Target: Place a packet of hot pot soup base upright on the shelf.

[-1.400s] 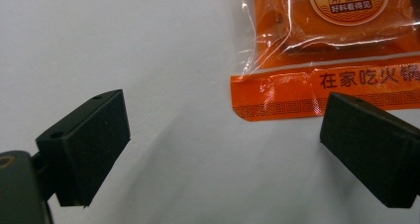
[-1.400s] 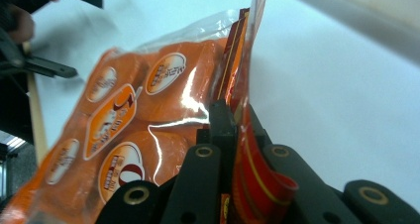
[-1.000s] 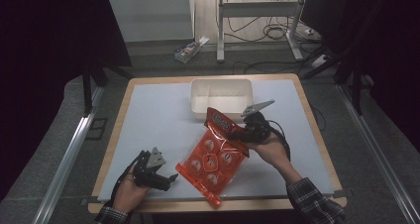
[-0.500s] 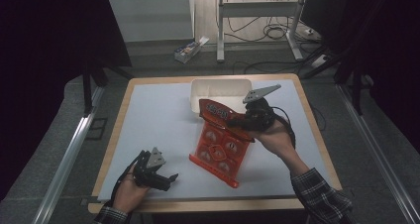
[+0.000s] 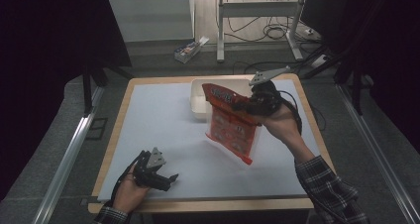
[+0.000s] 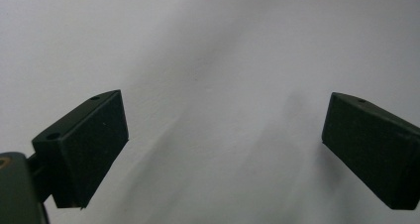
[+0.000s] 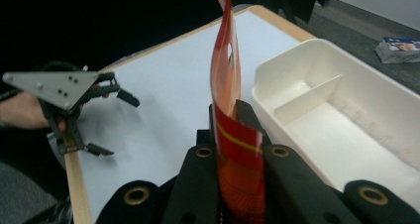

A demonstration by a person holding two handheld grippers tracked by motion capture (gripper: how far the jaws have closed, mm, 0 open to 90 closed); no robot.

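Observation:
A flat red snack bag (image 5: 231,122) hangs in the air over the right half of the table, its top edge pinched by my right gripper (image 5: 237,105), which is shut on it. In the right gripper view the red bag (image 7: 229,90) rises edge-on from between the closed jaws. Just behind it sits a white divided bin (image 5: 202,99), seen up close as the white bin (image 7: 341,125) to the right of the bag. My left gripper (image 5: 171,180) rests near the table's front left edge, jaws wide apart; the left gripper (image 6: 223,149) has only the white table surface between its pads.
The table is a white sheet on a wooden board (image 5: 119,135) with a narrow wood rim. A small box (image 5: 187,49) lies on the floor beyond the table, near a desk frame with cables. Dark curtains flank both sides.
My right gripper has risen and moved toward the bin with the red bag, lifting it off the table so it now hangs. The left gripper has stayed in place.

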